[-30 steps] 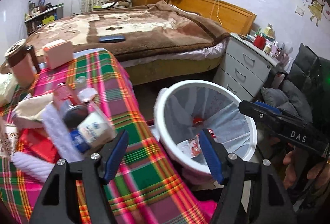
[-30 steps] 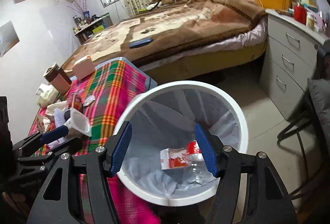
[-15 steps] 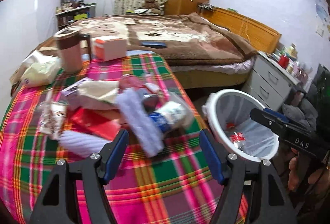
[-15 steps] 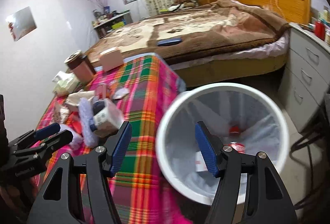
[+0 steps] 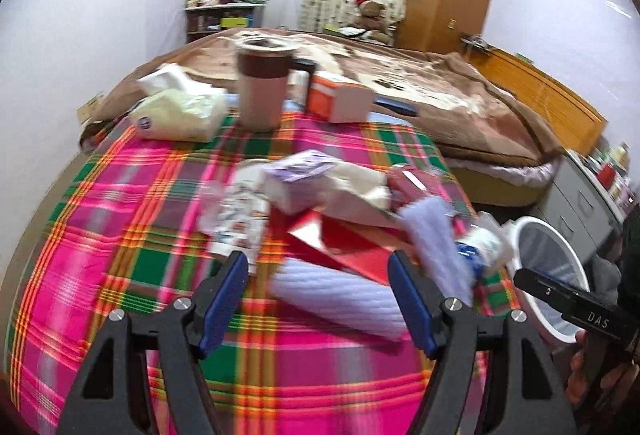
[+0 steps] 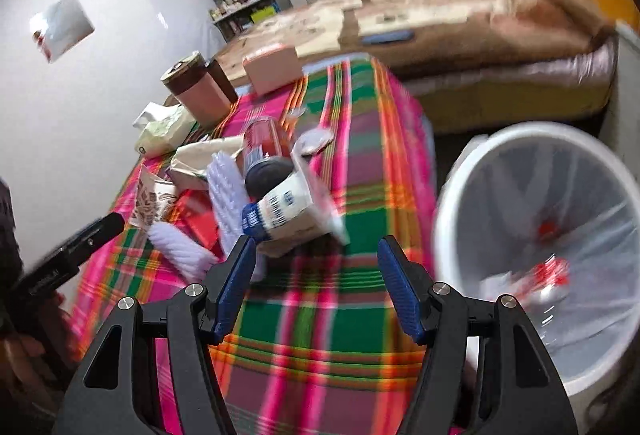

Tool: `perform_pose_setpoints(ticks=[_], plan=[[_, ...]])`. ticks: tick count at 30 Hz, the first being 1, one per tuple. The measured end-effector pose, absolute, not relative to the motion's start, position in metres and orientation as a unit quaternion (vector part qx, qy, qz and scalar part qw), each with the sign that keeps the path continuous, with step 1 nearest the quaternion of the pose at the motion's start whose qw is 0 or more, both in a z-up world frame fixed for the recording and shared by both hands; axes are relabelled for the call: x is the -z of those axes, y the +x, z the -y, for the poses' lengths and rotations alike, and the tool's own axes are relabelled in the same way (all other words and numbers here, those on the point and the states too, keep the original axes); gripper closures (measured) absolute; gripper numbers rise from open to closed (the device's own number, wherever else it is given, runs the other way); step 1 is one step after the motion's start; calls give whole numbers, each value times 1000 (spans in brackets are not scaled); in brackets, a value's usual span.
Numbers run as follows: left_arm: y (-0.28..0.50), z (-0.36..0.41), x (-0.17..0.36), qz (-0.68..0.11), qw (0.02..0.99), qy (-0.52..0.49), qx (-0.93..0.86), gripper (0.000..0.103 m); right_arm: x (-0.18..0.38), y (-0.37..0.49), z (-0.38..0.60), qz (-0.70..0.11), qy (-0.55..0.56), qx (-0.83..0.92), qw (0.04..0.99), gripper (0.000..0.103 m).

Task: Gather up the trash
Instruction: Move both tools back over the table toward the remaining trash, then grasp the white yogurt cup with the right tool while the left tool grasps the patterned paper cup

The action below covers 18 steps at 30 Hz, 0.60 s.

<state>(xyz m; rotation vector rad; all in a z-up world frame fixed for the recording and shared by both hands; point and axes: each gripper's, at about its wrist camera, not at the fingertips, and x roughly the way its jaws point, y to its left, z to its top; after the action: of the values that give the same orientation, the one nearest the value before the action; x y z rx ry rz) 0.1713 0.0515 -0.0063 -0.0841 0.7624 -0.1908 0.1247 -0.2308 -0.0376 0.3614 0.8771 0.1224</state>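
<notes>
Both tools stand with their jaws spread wide and nothing between them: the left tool [image 5: 318, 299] hangs over the plaid-covered tabletop [image 5: 100, 275], and the right tool [image 6: 316, 283] hangs over the same cloth nearer its bin-side edge. The trash sits in a loose pile in the middle of the tabletop: a white ribbed roll [image 5: 340, 299] lies just ahead of the left tool, with a red flat packet [image 5: 344, 239] behind it, a crumpled printed wrapper [image 5: 236, 215] to its left, and a beige paper bag [image 5: 352, 191] on top. A white tub with a blue label [image 6: 280, 215] lies tipped just ahead of the right tool. The white bin [image 6: 532, 255], lined with a bag, stands beside the tabletop with some red-and-white scraps inside. A brown cup [image 5: 262, 87], a tissue pack [image 5: 180, 111] and an orange-and-white box [image 5: 340, 99] stand at the far edge.
</notes>
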Motion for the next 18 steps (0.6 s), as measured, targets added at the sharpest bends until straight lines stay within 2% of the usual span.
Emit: perform_pose_setpoints(ticks=[8, 18], plan=[[191, -94, 14, -372, 925, -55, 65, 29, 51, 151, 214, -430, 249, -70, 865, 38], [221, -107, 27, -388, 917, -48, 72, 28, 55, 185, 193, -443, 222, -48, 867, 38]])
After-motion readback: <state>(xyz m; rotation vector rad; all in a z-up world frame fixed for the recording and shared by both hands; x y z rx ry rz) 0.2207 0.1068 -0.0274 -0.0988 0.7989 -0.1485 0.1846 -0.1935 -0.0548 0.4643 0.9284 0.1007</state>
